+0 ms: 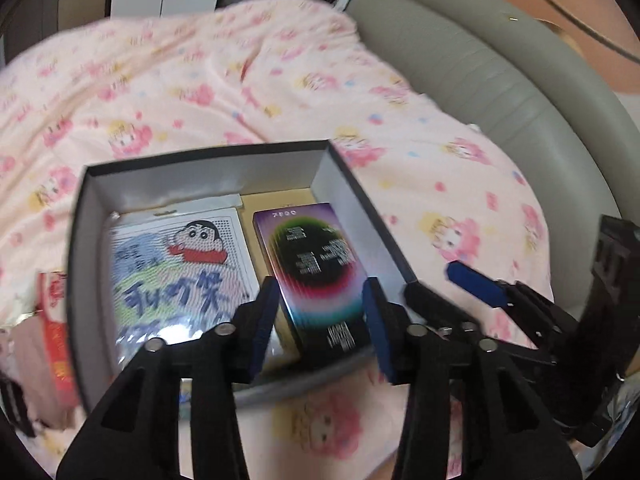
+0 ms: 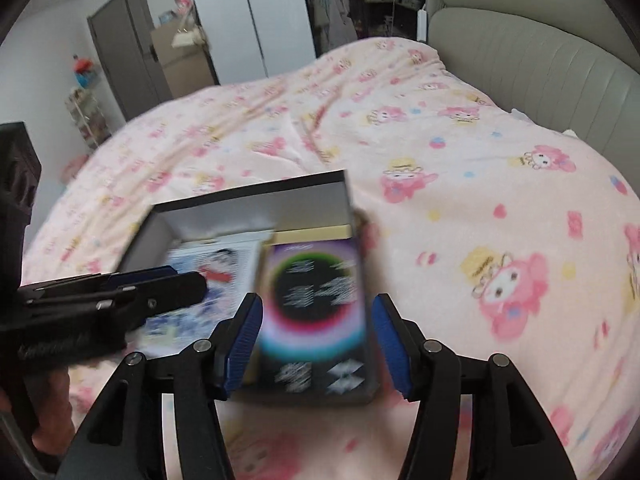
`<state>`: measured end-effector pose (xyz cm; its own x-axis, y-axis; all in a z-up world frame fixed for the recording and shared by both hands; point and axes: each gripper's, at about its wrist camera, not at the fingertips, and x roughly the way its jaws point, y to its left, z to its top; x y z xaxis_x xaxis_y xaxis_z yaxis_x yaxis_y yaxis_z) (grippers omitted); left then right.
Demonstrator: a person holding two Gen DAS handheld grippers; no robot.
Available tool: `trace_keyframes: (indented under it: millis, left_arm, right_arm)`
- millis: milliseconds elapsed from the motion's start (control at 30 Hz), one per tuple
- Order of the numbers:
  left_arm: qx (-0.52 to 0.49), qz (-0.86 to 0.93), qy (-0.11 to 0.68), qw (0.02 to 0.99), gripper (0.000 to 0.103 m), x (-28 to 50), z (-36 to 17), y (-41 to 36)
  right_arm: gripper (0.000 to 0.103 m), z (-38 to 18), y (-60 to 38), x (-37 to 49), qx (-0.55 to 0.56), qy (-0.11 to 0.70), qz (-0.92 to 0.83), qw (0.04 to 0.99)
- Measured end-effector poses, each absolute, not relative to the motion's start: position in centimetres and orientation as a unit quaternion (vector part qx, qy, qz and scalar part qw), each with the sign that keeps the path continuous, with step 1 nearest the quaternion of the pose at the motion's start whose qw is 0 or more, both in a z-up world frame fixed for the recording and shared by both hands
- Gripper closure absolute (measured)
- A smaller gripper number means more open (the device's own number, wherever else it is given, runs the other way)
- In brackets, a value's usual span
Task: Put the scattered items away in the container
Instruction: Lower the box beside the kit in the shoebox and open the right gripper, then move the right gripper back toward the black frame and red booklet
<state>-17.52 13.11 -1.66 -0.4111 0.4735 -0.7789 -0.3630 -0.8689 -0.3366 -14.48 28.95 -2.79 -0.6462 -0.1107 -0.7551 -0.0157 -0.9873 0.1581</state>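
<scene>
A black container (image 1: 200, 160) with white inner walls lies open on the pink bedspread. Inside it lie a flat cartoon-print pack (image 1: 180, 272) on the left and a purple box with a rainbow ring (image 1: 320, 272) on the right. My left gripper (image 1: 320, 324) hovers open over the near end of the purple box, its pads clear of it. My right gripper (image 2: 318, 342) is open too and straddles the same purple box (image 2: 316, 296) with a gap on each side. Each gripper shows in the other view: the right gripper (image 1: 452, 292) beside the container's right wall, the left gripper (image 2: 180, 276) over the cartoon pack (image 2: 224, 264).
A red packet (image 1: 56, 320) lies outside the container's left wall, on the bedspread (image 2: 440, 200). A grey padded headboard (image 2: 540, 80) bounds the bed at right. Beyond the bed's far side stand a white wardrobe (image 2: 248, 20) and a dark door (image 2: 124, 40).
</scene>
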Motion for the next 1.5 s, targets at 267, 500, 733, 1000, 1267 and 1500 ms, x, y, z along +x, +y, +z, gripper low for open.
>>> trace_keyframes:
  millis: [267, 500, 733, 1000, 1267, 1500]
  left_arm:
    - [-0.466, 0.842, -0.067, 0.262, 0.053, -10.3, 1.4, 9.7]
    - [-0.46, 0.848, -0.09, 0.246, 0.053, -6.3, 1.7, 5.5]
    - [-0.46, 0.856, -0.106, 0.212, 0.053, -4.5, 1.4, 0.8]
    - [-0.451, 0.865, -0.117, 0.188, 0.054, -3.1, 1.5, -3.6]
    - [-0.457, 0.859, -0.174, 0.155, 0.054, -1.5, -0.6, -9.5]
    - [-0.455, 0.863, -0.199, 0.097, 0.054, -0.8, -2.2, -14.9]
  right_arm:
    - [0.049, -1.0, 25.0, -8.0, 0.402, -0.089, -0.91, 0.059]
    - [0.049, -0.8, 20.7, -5.0, 0.408, -0.071, -0.907, 0.077]
    - [0.049, -1.0, 16.9, -4.0, 0.412, -0.066, -0.904, 0.091]
    - [0.049, -1.2, 11.7, -4.2, 0.417, -0.041, -0.899, 0.129]
    - [0.049, -2.0, 6.4, -4.4, 0.432, -0.011, -0.885, 0.171]
    - [0.049, -4.2, 1.2, -6.1, 0.464, -0.017, -0.851, 0.246]
